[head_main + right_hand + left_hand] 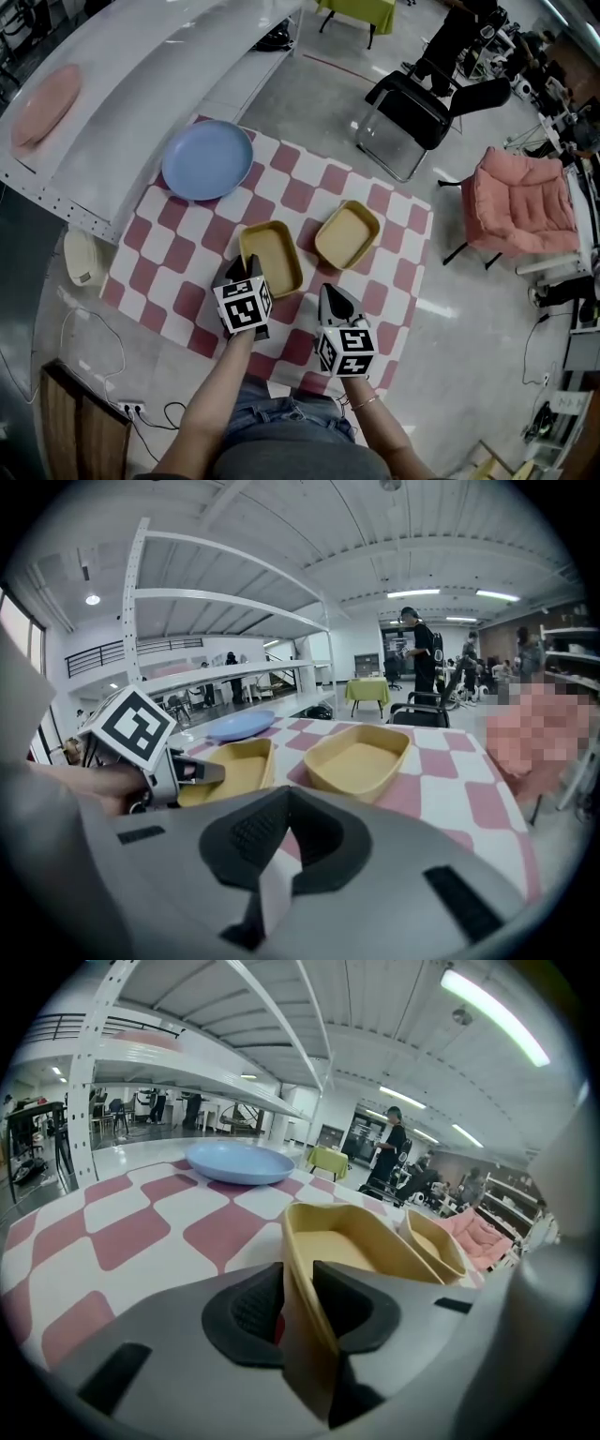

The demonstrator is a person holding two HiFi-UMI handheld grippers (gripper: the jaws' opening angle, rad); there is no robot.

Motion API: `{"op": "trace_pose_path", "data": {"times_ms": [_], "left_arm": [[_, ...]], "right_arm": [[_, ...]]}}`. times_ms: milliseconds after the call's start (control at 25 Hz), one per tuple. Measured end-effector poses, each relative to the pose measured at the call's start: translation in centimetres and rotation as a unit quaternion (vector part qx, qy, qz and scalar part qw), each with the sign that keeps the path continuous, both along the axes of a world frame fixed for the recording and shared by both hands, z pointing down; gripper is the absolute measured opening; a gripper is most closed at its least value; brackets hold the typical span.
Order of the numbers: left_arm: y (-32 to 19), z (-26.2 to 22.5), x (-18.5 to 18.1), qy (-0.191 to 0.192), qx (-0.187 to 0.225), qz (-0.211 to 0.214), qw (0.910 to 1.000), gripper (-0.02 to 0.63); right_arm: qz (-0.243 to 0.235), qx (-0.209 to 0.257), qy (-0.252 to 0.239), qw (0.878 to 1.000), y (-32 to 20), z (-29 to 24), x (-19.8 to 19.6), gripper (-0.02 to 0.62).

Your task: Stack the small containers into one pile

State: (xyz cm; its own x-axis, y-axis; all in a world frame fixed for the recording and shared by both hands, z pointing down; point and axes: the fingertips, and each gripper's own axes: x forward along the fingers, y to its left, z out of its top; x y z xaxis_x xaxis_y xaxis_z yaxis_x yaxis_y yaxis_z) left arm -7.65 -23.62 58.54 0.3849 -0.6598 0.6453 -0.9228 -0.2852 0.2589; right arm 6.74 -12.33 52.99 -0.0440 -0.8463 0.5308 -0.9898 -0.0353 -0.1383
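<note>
Two claws are hovering at the near edge of a red and white checked cloth (169,253). On the person's left side, the left claw (242,270) is pinching the near wall of the left yellow container (273,255), with one pad inside it and one pad outside. That container is sitting flat on the cloth with its open side up. Just beside it, the right claw (328,292) is holding nothing, and its two jaws are pressing together over the cloth. A little farther off, the right yellow container (346,234) is also sitting flat on the cloth, open side up, near the left one but not touching it. The two containers are lying side by side, not in a pile. Farther back, a blue plate (207,159) is resting on the far corner of the cloth. Beyond that, a pink plate (42,103) is lying on a white shelf (141,66), and a black chair (412,108) and a pink chair (520,202) are standing on the floor.
</note>
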Motion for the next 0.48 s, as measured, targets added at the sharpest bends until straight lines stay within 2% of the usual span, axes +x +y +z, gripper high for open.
{"op": "trace_pose_path", "data": {"times_ms": [480], "left_arm": [[-0.97, 0.21, -0.21, 0.029, -0.034, 0.02, 0.9988, 0.038]], "right_arm": [[0.052, -0.008, 0.014, 0.999, -0.61, -0.23, -0.23, 0.009]]}}
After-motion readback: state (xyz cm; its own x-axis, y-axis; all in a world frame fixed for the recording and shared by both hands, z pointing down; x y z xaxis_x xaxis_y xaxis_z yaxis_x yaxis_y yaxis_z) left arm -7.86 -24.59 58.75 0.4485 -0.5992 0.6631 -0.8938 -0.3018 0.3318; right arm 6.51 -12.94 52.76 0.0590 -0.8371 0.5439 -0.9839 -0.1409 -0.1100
